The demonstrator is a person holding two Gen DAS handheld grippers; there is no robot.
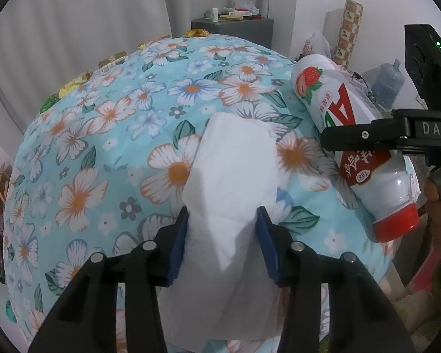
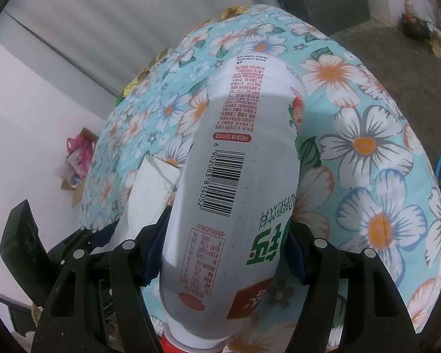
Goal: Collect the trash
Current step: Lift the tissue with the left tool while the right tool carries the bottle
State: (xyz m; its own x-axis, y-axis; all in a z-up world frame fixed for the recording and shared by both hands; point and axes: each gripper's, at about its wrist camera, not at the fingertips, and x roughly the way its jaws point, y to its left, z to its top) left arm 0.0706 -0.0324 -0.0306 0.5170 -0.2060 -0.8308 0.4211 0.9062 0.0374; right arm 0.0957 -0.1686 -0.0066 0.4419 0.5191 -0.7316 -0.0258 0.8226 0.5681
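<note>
Floral table [image 1: 108,123] holds litter. Left hand-held gripper [image 1: 223,235] pinches tissue [image 1: 235,161]; right hand-held gripper [image 2: 226,253] clamps bottle [image 2: 238,161], likely for binning.

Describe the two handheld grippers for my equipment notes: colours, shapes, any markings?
Both match. The left gripper and the right gripper each have black angular plastic fingers with cut-out slots, round silver rivets at the joints, and dark blue pads on the inner faces. Seen from the left wrist, the right one's side reads "DAS" in pale letters, and a small green light glows on its black body.
</note>
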